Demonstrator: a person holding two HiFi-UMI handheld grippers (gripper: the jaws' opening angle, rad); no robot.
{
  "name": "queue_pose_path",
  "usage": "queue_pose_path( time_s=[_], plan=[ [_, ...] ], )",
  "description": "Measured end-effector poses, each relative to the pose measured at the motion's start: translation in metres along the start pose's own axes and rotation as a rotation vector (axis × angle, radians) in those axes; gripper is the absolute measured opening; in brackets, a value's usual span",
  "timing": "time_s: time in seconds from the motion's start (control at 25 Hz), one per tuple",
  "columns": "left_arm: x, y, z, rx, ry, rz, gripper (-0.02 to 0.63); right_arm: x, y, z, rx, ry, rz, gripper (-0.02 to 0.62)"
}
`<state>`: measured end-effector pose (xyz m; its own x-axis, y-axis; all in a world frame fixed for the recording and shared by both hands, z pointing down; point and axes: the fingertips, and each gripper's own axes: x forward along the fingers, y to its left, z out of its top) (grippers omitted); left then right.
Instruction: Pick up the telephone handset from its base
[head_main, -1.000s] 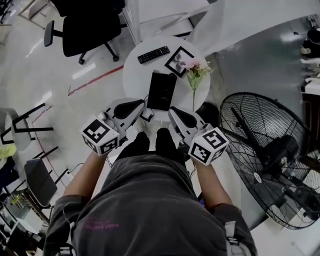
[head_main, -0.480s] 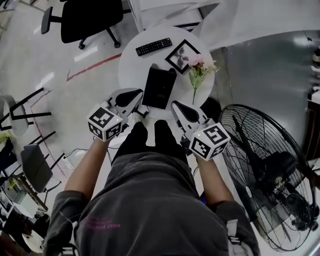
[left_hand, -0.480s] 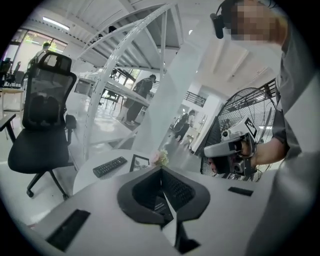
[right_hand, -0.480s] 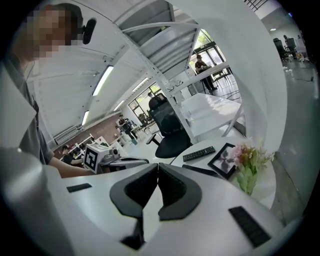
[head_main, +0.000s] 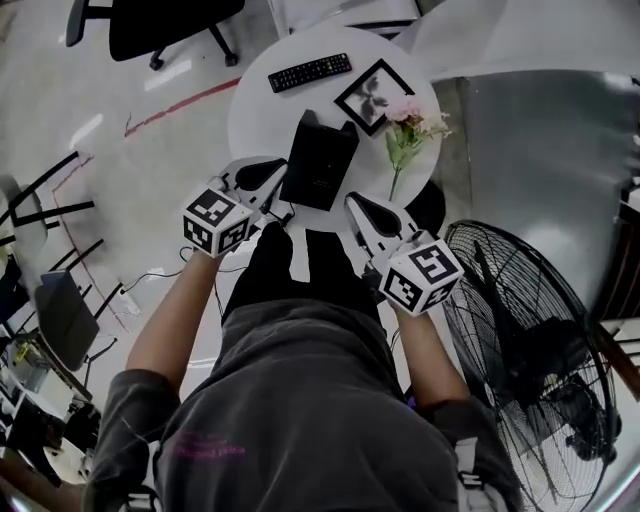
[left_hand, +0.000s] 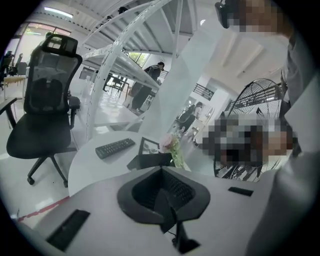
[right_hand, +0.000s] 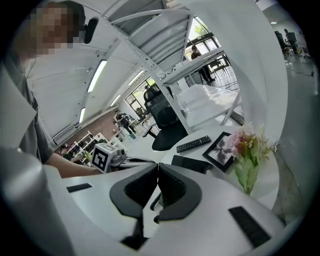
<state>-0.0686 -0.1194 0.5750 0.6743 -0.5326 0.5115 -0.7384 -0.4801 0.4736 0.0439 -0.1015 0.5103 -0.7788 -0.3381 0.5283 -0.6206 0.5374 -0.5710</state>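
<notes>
White round table (head_main: 255, 115) is sitting higher in the head view than a second back, and both grippers are dropping toward its near edge.

Left gripper (head_main: 268, 176) is hovering at the table's near-left edge. Its fingers are pressing fully together and gripping nothing.

Black telephone (head_main: 320, 160) is lying at the table's near-middle, between the two grippers, with neither touching it. The handset is looking seated on its base, though where one ends and the other begins isn't clear.

Right gripper (head_main: 358, 206) is hanging at the table's near-right edge, fingers likewise closed with nothing between them.

For the task, the approach is under way with no grasp yet. The shut fingers are going to need opening before either can take the handset.

A remote (head_main: 310, 72) is lying at the table's far side, with a picture frame (head_main: 376, 96) and flowers (head_main: 415, 125) toward its right side.

Nothing written is reading clearly. The phone and remote are showing no legible brand, and the gripper cubes are carrying square marker patterns only. Pinkish print on the person's grey shirt (head_main: 205, 448) is too blurred to read.
</notes>
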Motion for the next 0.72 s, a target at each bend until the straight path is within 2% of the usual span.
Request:
queue_pose_path(
  time_s=[0.16, 0.4, 0.52, 0.72],
  plan=[
    [0.014, 0.016, -0.017, -0.012, 0.048, 0.004, 0.016, 0.01, -0.006, -0.008, -0.001, 0.024, 0.003, 0.02],
    [0.034, 0.024, -0.04, -0.047, 0.112, -0.034, 0.023, 0.019, -0.015, -0.019, 0.014, 0.053, -0.009, 0.02],
    [0.042, 0.027, -0.049, -0.078, 0.142, -0.039, 0.112, 0.021, -0.019, -0.022, 0.024, 0.062, -0.016, 0.02],
    [0.054, 0.024, -0.063, -0.115, 0.193, -0.097, 0.155, 0.023, -0.025, -0.022, 0.033, 0.068, -0.023, 0.02]
  ],
)
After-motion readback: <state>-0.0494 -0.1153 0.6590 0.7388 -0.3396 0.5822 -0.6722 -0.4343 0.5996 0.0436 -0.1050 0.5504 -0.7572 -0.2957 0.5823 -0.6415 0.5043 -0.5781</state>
